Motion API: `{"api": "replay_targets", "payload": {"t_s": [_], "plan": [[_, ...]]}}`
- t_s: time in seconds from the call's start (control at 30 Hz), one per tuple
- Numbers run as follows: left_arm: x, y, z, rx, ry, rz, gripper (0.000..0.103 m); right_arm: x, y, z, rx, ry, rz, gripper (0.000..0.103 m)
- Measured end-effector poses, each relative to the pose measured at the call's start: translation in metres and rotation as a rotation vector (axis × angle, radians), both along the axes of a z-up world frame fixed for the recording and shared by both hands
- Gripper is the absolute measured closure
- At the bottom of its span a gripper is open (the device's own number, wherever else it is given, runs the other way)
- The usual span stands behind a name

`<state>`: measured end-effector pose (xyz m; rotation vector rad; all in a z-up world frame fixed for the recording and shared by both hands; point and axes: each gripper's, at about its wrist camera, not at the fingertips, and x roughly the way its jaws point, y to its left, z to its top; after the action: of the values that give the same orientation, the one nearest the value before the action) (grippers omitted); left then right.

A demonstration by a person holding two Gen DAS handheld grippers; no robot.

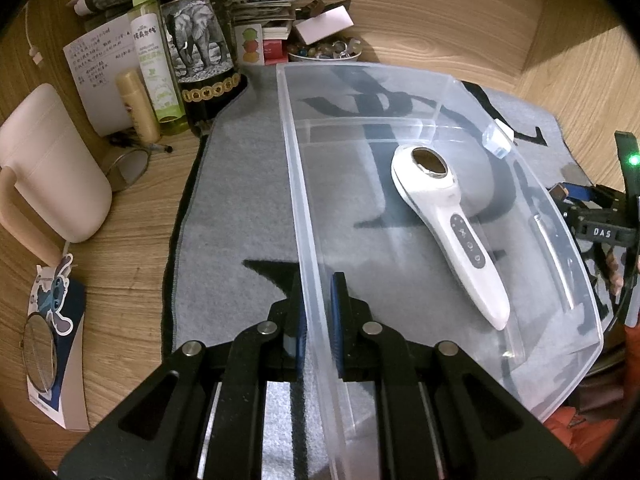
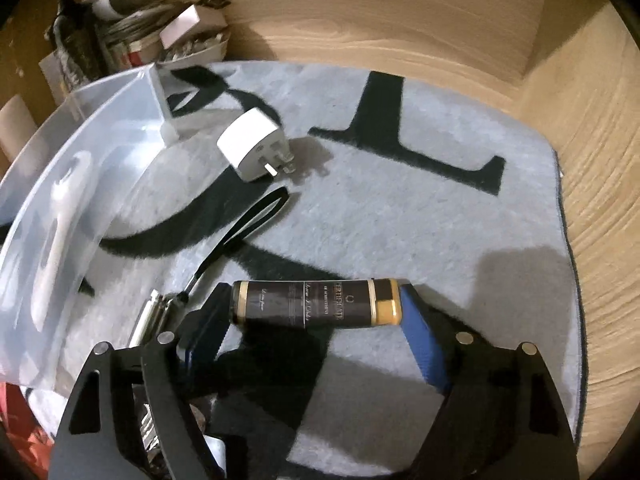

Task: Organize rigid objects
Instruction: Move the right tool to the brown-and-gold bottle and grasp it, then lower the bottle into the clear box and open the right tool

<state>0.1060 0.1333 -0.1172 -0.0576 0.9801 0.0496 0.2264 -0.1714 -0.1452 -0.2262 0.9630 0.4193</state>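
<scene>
On a wooden desk crowded at its left edge with a pale jug (image 1: 52,168), a green spray bottle (image 1: 154,56) and a dark bottle with an elephant label (image 1: 200,40), a person tidies loose items into a clear plastic bin (image 1: 400,92) that sits on a grey mat with black lettering (image 1: 240,184); the left gripper (image 1: 318,320) has its jaws narrowed to a pinch on the bin's near wall, one blue pad inside and one outside, apparently to steady the light container while the other hand loads it; a white handheld device (image 1: 452,228) with a round metal head already lies slantwise on the bin floor.

Further right, outside the bin, a white wall plug (image 2: 256,148) rests on its side on the mat, prongs facing the camera, and a black wrist strap (image 2: 248,224) trails from a metal cylinder (image 2: 150,316) lying just beside the bin; the right gripper (image 2: 316,308) has its jaws wide, bracketing a dark tube with gold ends (image 2: 316,304) lengthwise, a pad at either end, probably to carry it to the bin; whether the pads press it firmly, or it is clear of the mat, is hard to tell.

The metal cylinder's lower end is cut off behind the gripper's frame; the tube's label is mostly too small to read; the back-corner clutter is blurred; an orange-red cloth (image 1: 576,432) shows only at the edges.
</scene>
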Motion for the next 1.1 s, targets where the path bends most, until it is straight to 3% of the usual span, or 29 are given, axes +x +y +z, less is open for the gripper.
{"api": "replay_targets", "payload": {"t_s": [0.37,0.63,1.1], "plan": [[-0.001,0.002,0.000,-0.010,-0.007,0.003,0.092,-0.016,0.014,0.059,0.085,-0.160,0.019,0.024],[-0.002,0.003,0.002,-0.019,-0.013,0.008,0.093,-0.041,0.066,0.102,0.155,-0.266,0.179,0.023],[-0.004,0.005,0.003,-0.037,-0.023,0.000,0.093,-0.058,0.147,0.100,0.154,-0.236,0.394,0.023]]}}
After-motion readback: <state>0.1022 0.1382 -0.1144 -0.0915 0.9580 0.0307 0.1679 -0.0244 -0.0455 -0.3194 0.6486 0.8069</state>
